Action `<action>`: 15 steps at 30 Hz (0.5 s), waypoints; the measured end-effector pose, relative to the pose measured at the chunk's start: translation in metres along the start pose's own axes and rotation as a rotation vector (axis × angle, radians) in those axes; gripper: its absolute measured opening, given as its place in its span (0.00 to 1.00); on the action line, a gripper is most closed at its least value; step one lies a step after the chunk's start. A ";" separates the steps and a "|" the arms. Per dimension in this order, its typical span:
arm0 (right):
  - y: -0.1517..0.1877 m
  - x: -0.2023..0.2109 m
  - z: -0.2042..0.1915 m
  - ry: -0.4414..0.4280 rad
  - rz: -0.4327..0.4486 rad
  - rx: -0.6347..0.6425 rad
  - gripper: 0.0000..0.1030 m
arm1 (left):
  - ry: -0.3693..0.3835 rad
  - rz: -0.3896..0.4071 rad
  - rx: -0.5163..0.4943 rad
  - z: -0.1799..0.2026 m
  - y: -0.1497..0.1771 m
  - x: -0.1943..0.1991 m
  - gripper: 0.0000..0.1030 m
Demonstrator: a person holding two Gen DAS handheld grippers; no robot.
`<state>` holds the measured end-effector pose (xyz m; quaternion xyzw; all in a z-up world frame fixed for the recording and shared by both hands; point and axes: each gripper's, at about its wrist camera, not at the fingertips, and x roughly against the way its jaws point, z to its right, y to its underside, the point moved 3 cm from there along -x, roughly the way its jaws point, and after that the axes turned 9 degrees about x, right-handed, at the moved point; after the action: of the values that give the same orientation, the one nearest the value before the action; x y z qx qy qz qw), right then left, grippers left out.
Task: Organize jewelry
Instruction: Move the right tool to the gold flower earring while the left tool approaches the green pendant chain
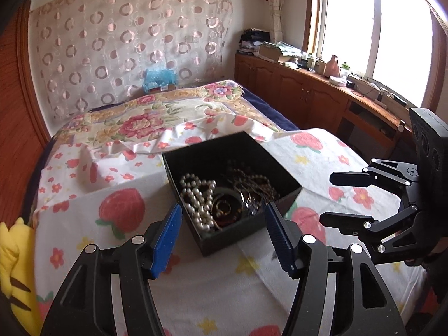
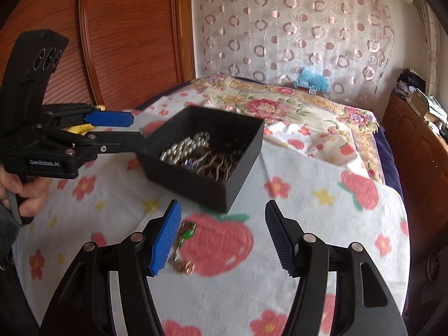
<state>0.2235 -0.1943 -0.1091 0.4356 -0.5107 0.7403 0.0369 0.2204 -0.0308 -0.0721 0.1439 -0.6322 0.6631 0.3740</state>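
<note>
A black open box (image 1: pixel 246 225) sits on the bed and holds a white pearl necklace (image 1: pixel 197 197) and a tangle of dark and gold jewelry (image 1: pixel 246 193). It also shows in the right wrist view (image 2: pixel 193 180). My left gripper (image 1: pixel 222 232) is open and empty, its blue pads either side of the box's near corner. My right gripper (image 2: pixel 221 233) is open and empty above the cloth. A small gold and green jewelry piece (image 2: pixel 184 245) lies on the cloth by my right gripper's left pad. Each gripper shows in the other's view, the right (image 1: pixel 333 198) and the left (image 2: pixel 131 128).
The bed is covered by a white strawberry-print cloth (image 2: pixel 308 224) and a floral quilt (image 1: pixel 156 117). A yellow plush toy (image 1: pixel 14 268) lies at the bed's left edge. A wooden cabinet with clutter (image 1: pixel 322 84) runs under the window on the right.
</note>
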 end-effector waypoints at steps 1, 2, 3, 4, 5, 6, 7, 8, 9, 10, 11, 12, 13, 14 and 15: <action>0.003 0.000 -0.003 -0.004 -0.006 0.001 0.63 | 0.001 -0.002 -0.001 0.001 0.004 0.002 0.57; 0.005 -0.001 -0.006 -0.009 -0.009 0.000 0.63 | 0.002 -0.006 -0.002 0.002 0.008 0.004 0.57; 0.008 -0.001 -0.009 -0.019 -0.016 -0.002 0.63 | 0.005 -0.010 0.000 0.002 0.013 0.006 0.57; 0.009 -0.002 -0.011 -0.026 -0.022 0.000 0.60 | 0.009 -0.013 0.002 0.003 0.017 0.007 0.57; 0.011 -0.004 -0.016 -0.037 -0.032 0.008 0.57 | 0.016 -0.015 0.007 0.003 0.020 0.008 0.57; 0.015 -0.006 -0.019 -0.046 -0.042 0.015 0.56 | 0.021 -0.018 0.013 0.003 0.022 0.009 0.58; 0.018 -0.008 -0.023 -0.052 -0.051 0.024 0.54 | 0.019 -0.021 0.014 0.002 0.026 0.010 0.58; 0.021 -0.010 -0.026 -0.060 -0.063 0.032 0.52 | 0.018 -0.027 0.015 0.002 0.028 0.010 0.58; 0.023 -0.012 -0.028 -0.068 -0.073 0.036 0.48 | 0.018 -0.030 0.017 0.001 0.032 0.010 0.57; 0.027 -0.014 -0.031 -0.076 -0.085 0.041 0.45 | 0.019 -0.033 0.022 -0.001 0.035 0.010 0.58; 0.027 -0.015 -0.033 -0.079 -0.093 0.044 0.44 | 0.019 -0.041 0.027 -0.002 0.038 0.009 0.57; 0.030 -0.016 -0.034 -0.084 -0.102 0.047 0.41 | 0.016 -0.048 0.028 -0.002 0.040 0.008 0.58; 0.031 -0.017 -0.036 -0.090 -0.109 0.049 0.38 | 0.012 -0.056 0.029 -0.002 0.043 0.007 0.58; 0.033 -0.018 -0.037 -0.095 -0.115 0.050 0.37 | 0.009 -0.065 0.028 -0.003 0.045 0.006 0.58; 0.034 -0.020 -0.038 -0.101 -0.122 0.052 0.33 | 0.008 -0.071 0.026 -0.003 0.048 0.005 0.58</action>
<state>0.1956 -0.1730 -0.1509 0.5038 -0.4649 0.7267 0.0448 0.1850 -0.0228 -0.1041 0.1683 -0.6164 0.6583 0.3980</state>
